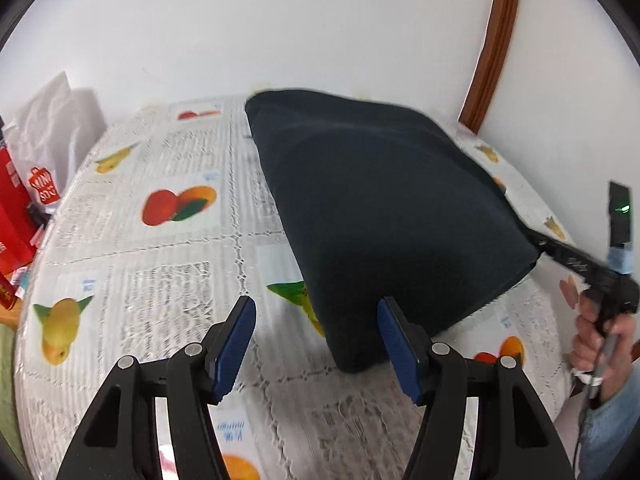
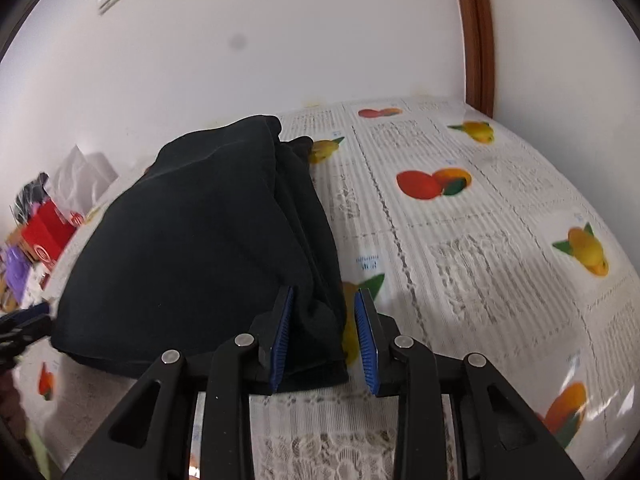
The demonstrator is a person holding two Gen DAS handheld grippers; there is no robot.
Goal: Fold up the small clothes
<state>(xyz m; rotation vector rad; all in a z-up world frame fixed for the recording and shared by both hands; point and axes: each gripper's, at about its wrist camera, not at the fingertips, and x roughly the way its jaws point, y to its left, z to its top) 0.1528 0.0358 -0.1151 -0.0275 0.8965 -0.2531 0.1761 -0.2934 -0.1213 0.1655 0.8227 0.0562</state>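
A dark folded garment (image 1: 384, 208) lies on a table covered by a white lace cloth (image 1: 160, 248) printed with fruit pictures, with a white wall (image 1: 280, 32) at the far side. The left gripper (image 1: 316, 346) hangs above the near edge of the cloth, its blue-padded fingers (image 1: 236, 344) spread wide with nothing between them; the near corner of the garment lies just beside its right finger. The right gripper (image 2: 324, 336) sits at the garment's right near corner, its fingers narrowly apart with the cloth edge between them; the left pad touches the fabric and the right pad stands clear. A hand (image 1: 600, 344) grips the right tool's handle. Red boxes (image 1: 12, 216) stand at the far left.
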